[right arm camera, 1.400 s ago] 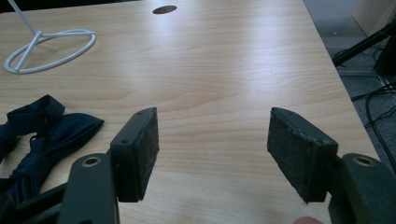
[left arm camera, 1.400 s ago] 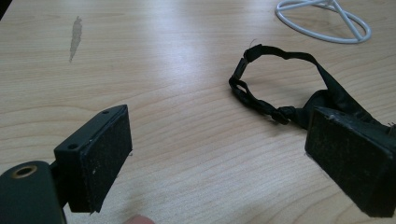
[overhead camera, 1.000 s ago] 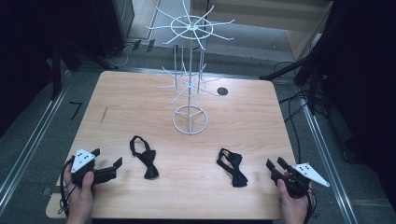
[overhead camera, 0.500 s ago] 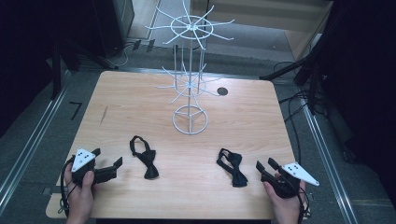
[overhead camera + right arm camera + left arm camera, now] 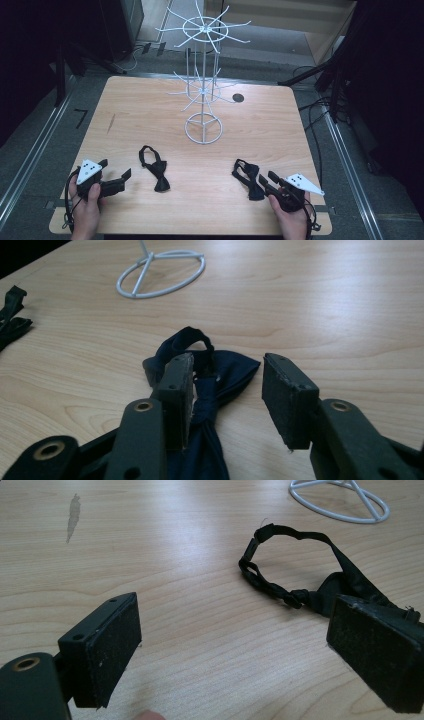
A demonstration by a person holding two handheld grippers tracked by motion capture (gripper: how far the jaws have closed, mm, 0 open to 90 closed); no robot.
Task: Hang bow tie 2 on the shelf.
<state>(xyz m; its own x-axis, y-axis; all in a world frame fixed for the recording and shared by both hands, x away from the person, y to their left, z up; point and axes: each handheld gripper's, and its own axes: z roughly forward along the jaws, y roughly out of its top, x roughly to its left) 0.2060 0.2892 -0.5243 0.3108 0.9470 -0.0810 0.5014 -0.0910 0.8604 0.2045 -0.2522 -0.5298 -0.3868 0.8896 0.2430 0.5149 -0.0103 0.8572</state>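
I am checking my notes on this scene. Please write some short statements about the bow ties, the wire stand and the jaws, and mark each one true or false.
1. Two bow ties lie on the table. True: the left bow tie and the right bow tie.
2. The right gripper has its jaws around the right bow tie. True; they have been closing, with a gap still on one side.
3. A bow tie hangs on the wire stand. False: its hooks are bare.
4. The left gripper is shut on a bow tie. False: its jaws stand wide open.
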